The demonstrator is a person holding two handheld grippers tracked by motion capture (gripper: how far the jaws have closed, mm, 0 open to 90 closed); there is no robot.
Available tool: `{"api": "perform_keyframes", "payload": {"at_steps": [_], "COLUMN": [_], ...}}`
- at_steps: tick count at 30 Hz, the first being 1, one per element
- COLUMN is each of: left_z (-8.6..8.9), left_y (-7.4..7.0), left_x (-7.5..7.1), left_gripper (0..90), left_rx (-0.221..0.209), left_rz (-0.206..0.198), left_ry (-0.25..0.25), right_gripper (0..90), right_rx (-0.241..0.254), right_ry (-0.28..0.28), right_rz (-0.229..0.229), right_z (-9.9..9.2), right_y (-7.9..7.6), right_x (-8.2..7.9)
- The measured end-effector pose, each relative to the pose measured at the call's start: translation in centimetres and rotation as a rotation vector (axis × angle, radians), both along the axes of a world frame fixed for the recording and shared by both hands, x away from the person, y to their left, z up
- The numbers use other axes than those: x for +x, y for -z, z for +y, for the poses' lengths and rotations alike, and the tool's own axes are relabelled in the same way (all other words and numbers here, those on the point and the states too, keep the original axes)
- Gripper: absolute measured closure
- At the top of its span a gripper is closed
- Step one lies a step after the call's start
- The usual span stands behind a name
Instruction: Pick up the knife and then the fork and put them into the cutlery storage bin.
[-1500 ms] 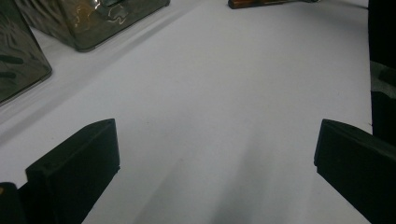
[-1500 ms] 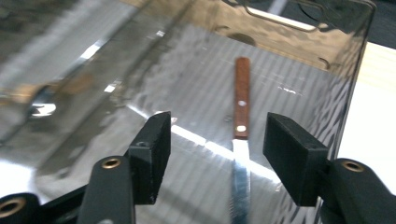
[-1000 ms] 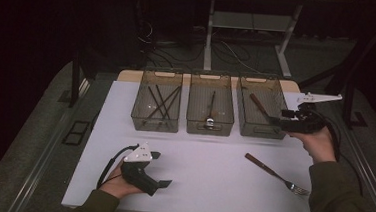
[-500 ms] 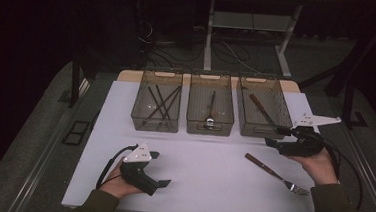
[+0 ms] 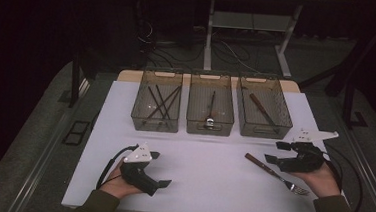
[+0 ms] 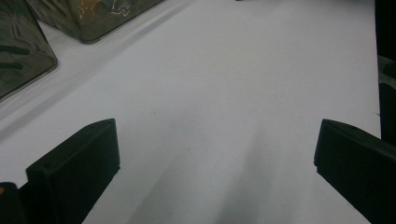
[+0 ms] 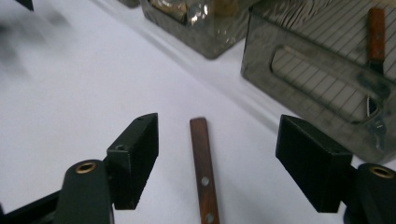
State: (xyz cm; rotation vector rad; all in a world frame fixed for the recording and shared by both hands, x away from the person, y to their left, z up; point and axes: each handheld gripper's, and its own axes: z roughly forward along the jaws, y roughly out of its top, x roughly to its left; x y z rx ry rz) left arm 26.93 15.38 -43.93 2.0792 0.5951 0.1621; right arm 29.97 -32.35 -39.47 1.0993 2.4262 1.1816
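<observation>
The fork [image 5: 276, 174] lay flat on the tabletop [image 5: 207, 157] near its right edge, toward the front, its wooden handle [image 7: 203, 168] pointing at the bins and its tines toward the person. The right gripper [image 5: 278, 153] hovered just over the handle end; in the right gripper view the handle ran between the two jaws, which had just been opening and stood spread, clear of the wood on both sides. The step in hand looked like the approach to a pickup: nothing was gripped yet.

The next move would likely call for lowering the jaws until the handle sat squarely between them, then closing across its narrow width before lifting.

The left gripper [image 5: 158, 184] rested near the front left corner of the tabletop, its jaws apart over bare white surface, grasping nothing.

Along the back edge stood three clear bins: the left bin [image 5: 155, 124] held dark sticks, the middle bin [image 5: 209, 128] a spoon-like utensil, and the right bin [image 5: 263, 131] a wooden-handled piece, perhaps where the fork belonged.
</observation>
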Motion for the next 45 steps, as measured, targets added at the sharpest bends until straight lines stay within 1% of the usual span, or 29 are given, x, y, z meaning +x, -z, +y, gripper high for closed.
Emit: {"api": "perform_keyframes", "payload": {"at_steps": [2, 5, 9, 14, 17, 22, 23, 27, 29, 31, 34, 39, 42, 45], "left_z": [0.0, 0.0, 0.0, -0.1, -0.2, -0.2, -0.2, -0.2, -0.2, -0.2, -0.2, -0.3, -0.3, -0.3], "left_y": [0.0, 0.0, 0.0, 0.0, 0.1, 0.1, 0.1, 0.1, 0.1, 0.1, 0.2, 0.2, 0.2, 0.2], "left_x": [0.0, 0.0, 0.0, 0.0, 0.0, 0.0, 0.0, 0.0, 0.0, 0.0, 0.0, 0.0, 0.0, 0.0], "left_gripper": [0.0, 0.0, 0.0, 0.0, 0.0, 0.0, 0.0, 0.0, 0.0, 0.0, 0.0, 0.0, 0.0, 0.0], "left_rx": [0.003, 0.003, 0.005, 0.005, 0.004, 0.006, 0.007, 0.011, 0.009, 0.011, 0.012, 0.015, 0.014, 0.015], "left_rz": [0.001, 0.002, 0.003, 0.004, 0.005, 0.005, 0.006, 0.005, 0.005, 0.006, 0.008, 0.010, 0.009, 0.010], "left_ry": [0.001, 0.002, 0.003, 0.005, 0.004, 0.007, 0.007, 0.011, 0.011, 0.011, 0.009, 0.012, 0.010, 0.009], "right_gripper": [29.9, 30.8, 35.9, 45.2, 50.5, 60.9, 62.9, 67.9, 69.5, 71.3, 72.0, 72.9, 74.4, 75.9], "right_rx": [-0.013, -0.019, -0.037, -0.098, -0.143, -0.192, -0.207, -0.246, -0.270, -0.304, -0.364, -0.462, -0.528, -0.581], "right_ry": [-0.003, -0.004, -0.024, -0.042, -0.057, -0.098, -0.098, -0.131, -0.136, -0.148, -0.171, -0.197, -0.226, -0.231], "right_rz": [0.009, 0.028, 0.048, 0.092, 0.109, 0.142, 0.152, 0.177, 0.183, 0.178, 0.189, 0.255, 0.295, 0.328], "right_z": [-0.1, -0.4, -0.6, -0.1, 0.1, 0.3, 0.4, 0.6, 0.8, 1.0, 1.7, 3.0, 3.8, 4.5], "right_y": [0.4, 1.0, 1.7, 2.3, 2.5, 3.1, 3.2, 3.6, 3.7, 3.8, 3.6, 3.1, 2.9, 2.7], "right_x": [-0.2, -0.4, -0.5, -0.3, -0.2, 0.2, 0.2, 0.2, 0.3, 0.3, 0.6, 1.5, 2.2, 2.7]}}
